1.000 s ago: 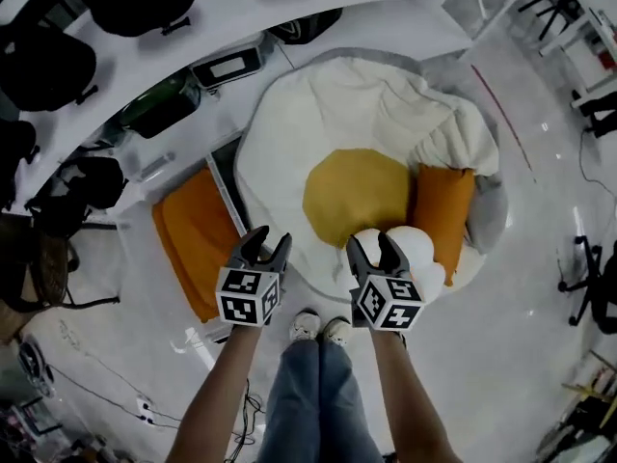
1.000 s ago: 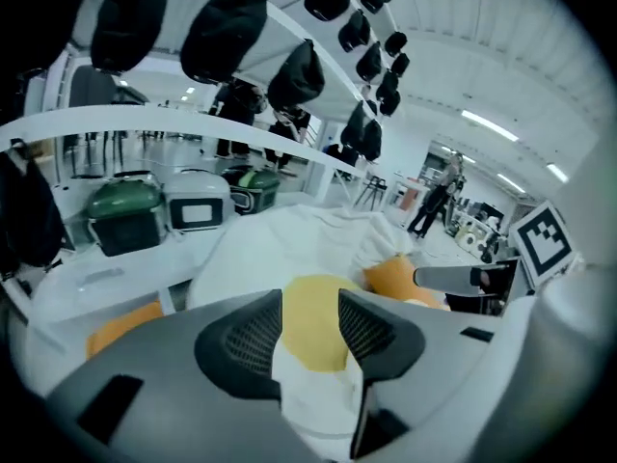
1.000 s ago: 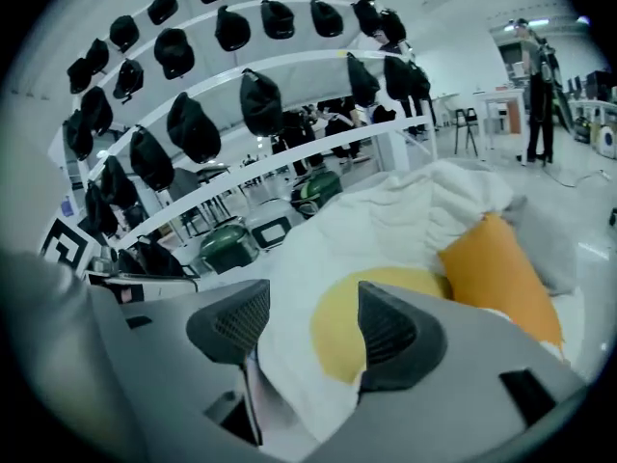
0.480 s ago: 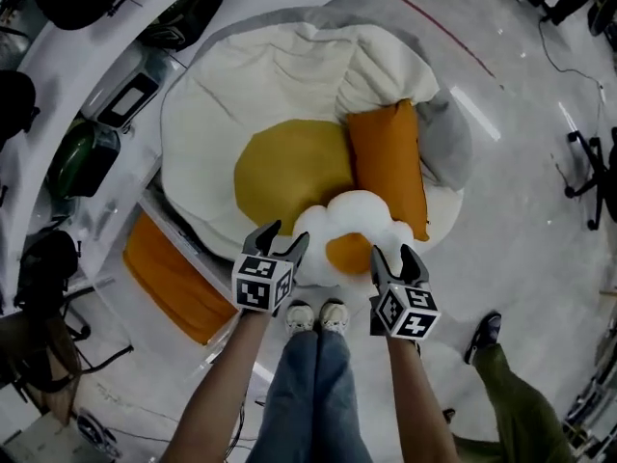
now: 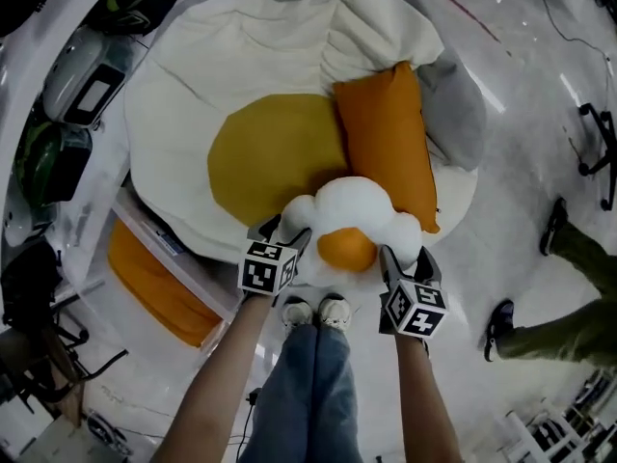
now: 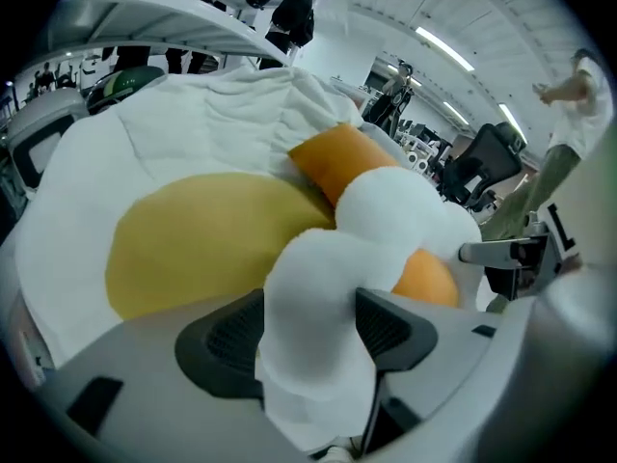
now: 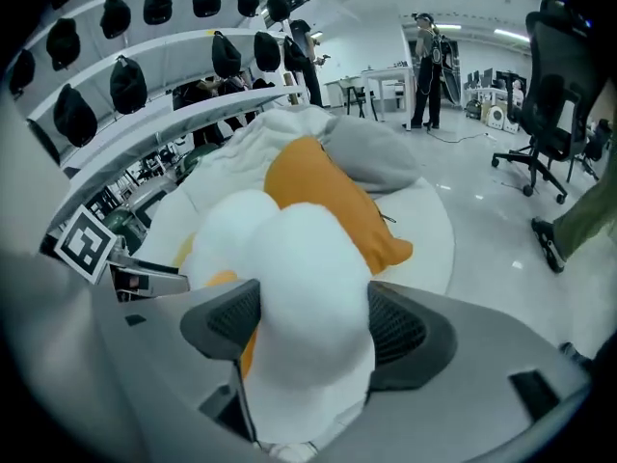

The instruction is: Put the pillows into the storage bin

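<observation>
A small fried-egg pillow (image 5: 352,222), white with an orange yolk, lies at the near edge of a huge fried-egg cushion (image 5: 241,75). My left gripper (image 5: 282,230) is at its left lobe and my right gripper (image 5: 407,256) at its right lobe. Both pairs of jaws have just been opening. In the left gripper view a white lobe (image 6: 328,287) fills the gap of the left gripper (image 6: 308,331). In the right gripper view another lobe (image 7: 299,268) sits in the right gripper (image 7: 313,331). An orange pillow (image 5: 386,133) lies behind. The clear storage bin (image 5: 164,244) at the left holds an orange pillow (image 5: 149,283).
A grey pillow (image 5: 455,114) lies at the cushion's far right. White shelves with dark bags (image 5: 58,85) curve along the left. My shoes (image 5: 315,311) stand just under the grippers. Another person's legs (image 5: 564,297) are on the floor to the right.
Both grippers have come forward and down onto the small egg pillow. Its lobes now sit between jaws that stand wider than before. The bin has slid toward the picture's left edge.
</observation>
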A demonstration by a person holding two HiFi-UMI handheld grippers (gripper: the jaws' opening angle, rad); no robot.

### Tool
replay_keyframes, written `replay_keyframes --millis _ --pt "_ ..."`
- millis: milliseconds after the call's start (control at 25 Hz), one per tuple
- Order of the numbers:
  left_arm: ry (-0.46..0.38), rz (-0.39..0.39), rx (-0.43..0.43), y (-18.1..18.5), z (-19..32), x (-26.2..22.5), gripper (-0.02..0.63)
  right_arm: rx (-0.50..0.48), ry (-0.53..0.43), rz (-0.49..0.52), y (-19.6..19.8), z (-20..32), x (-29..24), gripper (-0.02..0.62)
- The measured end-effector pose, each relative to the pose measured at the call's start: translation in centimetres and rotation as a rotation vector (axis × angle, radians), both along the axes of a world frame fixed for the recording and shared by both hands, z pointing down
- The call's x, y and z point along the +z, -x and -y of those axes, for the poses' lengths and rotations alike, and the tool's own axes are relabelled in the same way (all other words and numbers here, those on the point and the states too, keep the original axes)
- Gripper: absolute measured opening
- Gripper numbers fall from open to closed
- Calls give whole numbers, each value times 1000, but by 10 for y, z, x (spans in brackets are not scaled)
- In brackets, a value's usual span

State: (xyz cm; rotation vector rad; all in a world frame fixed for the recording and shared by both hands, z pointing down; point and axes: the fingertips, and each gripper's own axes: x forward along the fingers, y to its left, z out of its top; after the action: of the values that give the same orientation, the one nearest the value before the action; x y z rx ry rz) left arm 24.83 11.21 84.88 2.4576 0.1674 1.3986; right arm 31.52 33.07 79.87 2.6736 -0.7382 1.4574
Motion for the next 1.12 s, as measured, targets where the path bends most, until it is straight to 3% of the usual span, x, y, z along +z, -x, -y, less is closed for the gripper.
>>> replay_keyframes --millis 120,200,400,560,1000,1120 --pt "15 -6 -5 -10 -3 17 287 -13 9 -16 -3 3 14 324" --pt "27 -2 10 -16 -6 23 246 -22 15 -19 -4 6 18 319" --pt "56 16 44 -17 -14 20 108 -40 12 14 2 9 18 182" --pt "71 -25 34 -12 -11 -13 69 -22 -25 26 5 18 -11 117" --pt "50 -171 -206 23 78 -144 64 -163 -107 -38 12 112 -134 112" --pt "4 -211 -329 44 127 -172 64 -278 -148 -51 12 169 -155 114"
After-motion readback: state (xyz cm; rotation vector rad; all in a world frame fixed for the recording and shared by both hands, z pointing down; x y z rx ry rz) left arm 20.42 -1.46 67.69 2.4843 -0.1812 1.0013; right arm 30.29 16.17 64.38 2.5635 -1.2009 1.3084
